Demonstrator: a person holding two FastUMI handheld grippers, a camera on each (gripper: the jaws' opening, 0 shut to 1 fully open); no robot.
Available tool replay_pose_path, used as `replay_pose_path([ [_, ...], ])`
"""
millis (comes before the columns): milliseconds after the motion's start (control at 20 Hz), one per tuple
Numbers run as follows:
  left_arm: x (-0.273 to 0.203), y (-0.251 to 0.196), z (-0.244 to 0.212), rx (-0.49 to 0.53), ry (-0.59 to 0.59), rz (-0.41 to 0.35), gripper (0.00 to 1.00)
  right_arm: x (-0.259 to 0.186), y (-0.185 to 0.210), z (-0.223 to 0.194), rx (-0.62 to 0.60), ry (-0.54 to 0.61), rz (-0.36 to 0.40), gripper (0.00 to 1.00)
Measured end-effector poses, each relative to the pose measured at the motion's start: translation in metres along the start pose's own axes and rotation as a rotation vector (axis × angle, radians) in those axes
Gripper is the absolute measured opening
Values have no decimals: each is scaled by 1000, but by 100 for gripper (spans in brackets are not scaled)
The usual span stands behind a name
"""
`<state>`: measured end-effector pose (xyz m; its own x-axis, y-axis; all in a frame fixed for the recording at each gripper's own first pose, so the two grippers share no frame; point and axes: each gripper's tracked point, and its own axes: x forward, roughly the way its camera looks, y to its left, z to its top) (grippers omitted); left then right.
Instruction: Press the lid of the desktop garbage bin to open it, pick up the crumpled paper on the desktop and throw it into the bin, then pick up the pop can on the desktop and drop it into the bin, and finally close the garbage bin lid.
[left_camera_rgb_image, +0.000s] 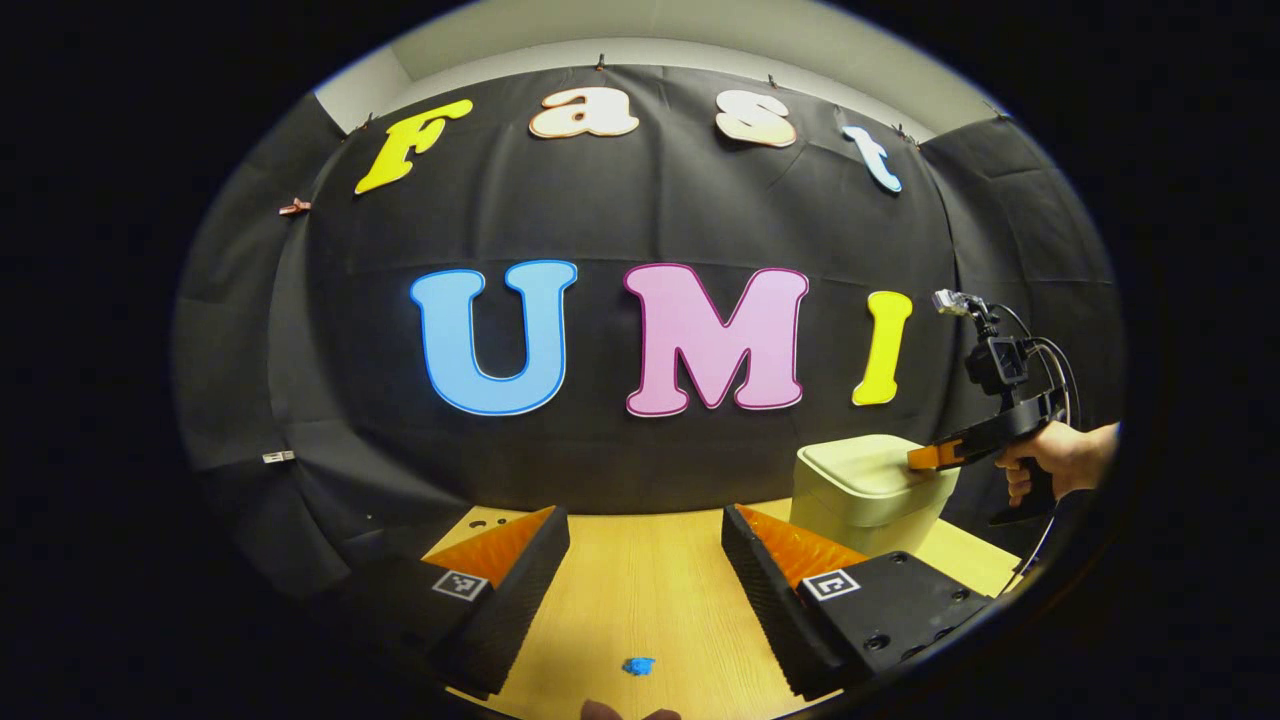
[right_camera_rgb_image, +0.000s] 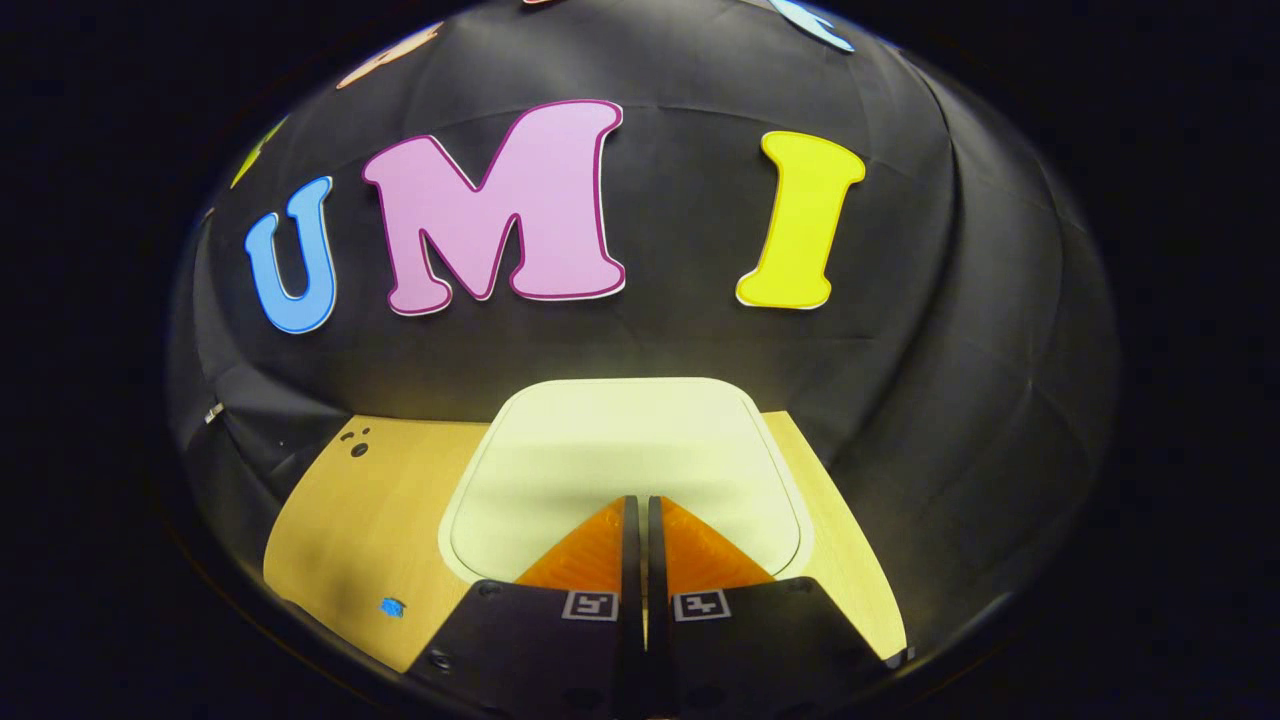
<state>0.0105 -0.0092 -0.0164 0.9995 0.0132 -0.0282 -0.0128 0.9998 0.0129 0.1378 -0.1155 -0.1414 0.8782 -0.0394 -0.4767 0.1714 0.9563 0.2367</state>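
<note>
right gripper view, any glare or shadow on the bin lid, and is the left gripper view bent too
Right gripper view: the bin lid is brightly lit, nearly washed out, with a soft shadow ahead of the shut right tongs. Left gripper view: fisheye bends the table; focus is sharp.

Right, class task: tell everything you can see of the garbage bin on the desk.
The bin is a small pale cream box with rounded corners, seemingly smooth plastic. Its lid, flat with a thin seam around the edge, is down. It stands upright at the desk's back right, near the black cloth wall. The right gripper, fingers shut together, has its tips on or just over the lid; in the left gripper view they reach its right edge.
</note>
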Motion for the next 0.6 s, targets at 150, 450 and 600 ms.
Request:
replay_pose_path([
  [150,-2,1,5,10,-12,-4,98,-9,6,17,-8,-61,25,5],
  [450,-1,1,4,11,-7,-7,98,-56,29,64,-73,-276,68,5],
  [600,0,-1,6,18,-12,-13,98,-77,35,73,-53,-322,80,5],
])
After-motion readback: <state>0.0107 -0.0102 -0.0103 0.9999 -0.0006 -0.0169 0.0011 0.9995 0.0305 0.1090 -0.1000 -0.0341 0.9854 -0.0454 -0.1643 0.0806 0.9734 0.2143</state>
